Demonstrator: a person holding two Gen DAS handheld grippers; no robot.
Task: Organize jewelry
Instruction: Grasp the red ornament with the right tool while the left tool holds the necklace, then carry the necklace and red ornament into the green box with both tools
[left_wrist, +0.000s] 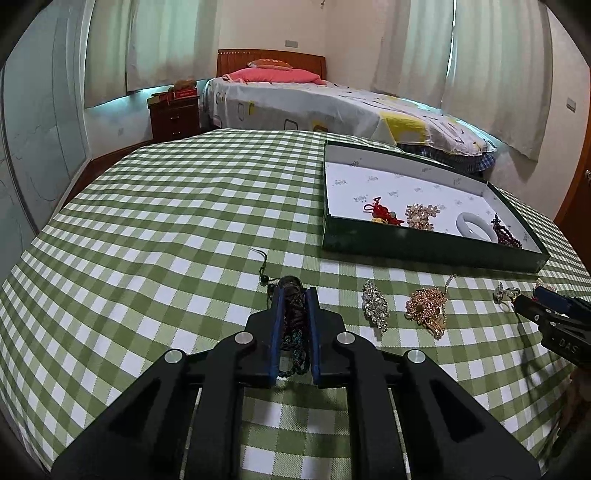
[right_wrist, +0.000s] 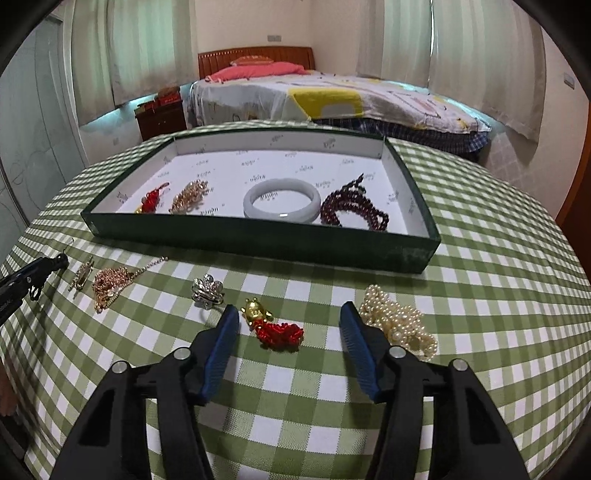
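Note:
My left gripper (left_wrist: 294, 291) is shut on a dark braided cord bracelet (left_wrist: 293, 321), whose thin cord trails onto the green checked cloth. My right gripper (right_wrist: 286, 314) is open, its jaws on either side of a red bead charm with a gold figure (right_wrist: 275, 326). A green tray (right_wrist: 258, 240) holds a red knot charm (right_wrist: 151, 199), a gold brooch (right_wrist: 190, 195), a white bangle (right_wrist: 282, 199) and dark red beads (right_wrist: 351, 210). On the cloth lie a crystal brooch (left_wrist: 375, 304), a gold chain piece (left_wrist: 426, 306), a silver ring (right_wrist: 207, 290) and pearls (right_wrist: 400, 321).
The table with the green checked cloth (left_wrist: 166, 221) fills both views. The tray (left_wrist: 424, 247) stands at the right in the left wrist view. My right gripper's tip (left_wrist: 532, 299) shows at that view's right edge. A bed (left_wrist: 314, 103) and a nightstand (left_wrist: 173, 114) stand behind.

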